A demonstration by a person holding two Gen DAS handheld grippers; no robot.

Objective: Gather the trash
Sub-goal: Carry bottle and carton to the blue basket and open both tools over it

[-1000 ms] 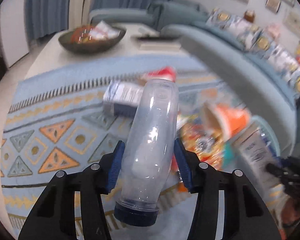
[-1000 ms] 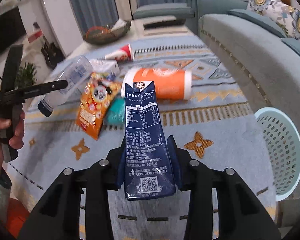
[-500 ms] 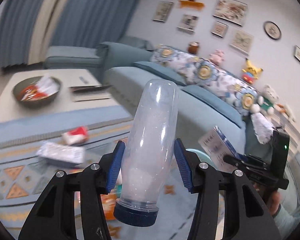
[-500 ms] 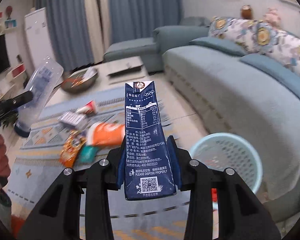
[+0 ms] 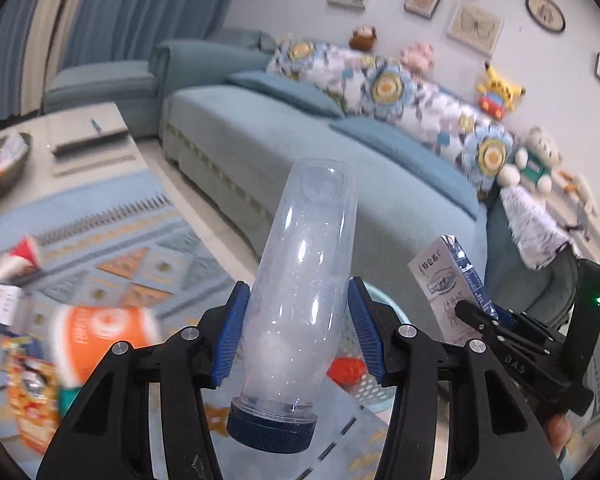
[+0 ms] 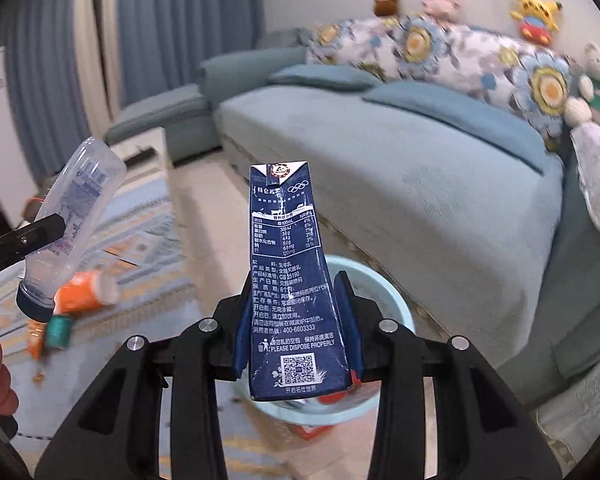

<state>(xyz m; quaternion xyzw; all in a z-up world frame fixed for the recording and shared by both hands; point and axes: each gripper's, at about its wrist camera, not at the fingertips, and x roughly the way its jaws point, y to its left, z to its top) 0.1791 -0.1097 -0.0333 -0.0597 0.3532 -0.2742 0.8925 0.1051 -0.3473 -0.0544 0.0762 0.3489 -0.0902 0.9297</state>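
Observation:
My left gripper point(image 5: 296, 332) is shut on a clear plastic bottle point(image 5: 300, 288) with a dark blue cap toward the camera. My right gripper point(image 6: 298, 328) is shut on a flattened dark blue milk carton point(image 6: 292, 280), held upright. Directly behind and below the carton sits a pale blue perforated basket point(image 6: 384, 300) with something red inside. In the left wrist view the basket point(image 5: 364, 380) shows behind the fingers, with the carton point(image 5: 448, 284) and the right gripper to the right. The bottle point(image 6: 72, 216) hangs at the left of the right wrist view.
An orange cup point(image 5: 96, 336), snack wrappers point(image 5: 28, 396) and a red-and-white cup point(image 5: 18, 256) lie on the patterned rug point(image 5: 100, 232). A long blue sofa point(image 6: 400, 184) with cushions and plush toys runs behind the basket. A low table point(image 5: 80, 148) with a bowl stands at the left.
Both grippers have swung away from the litter on the rug toward the sofa and the basket, each keeping its object. The basket now sits right beneath the carton.

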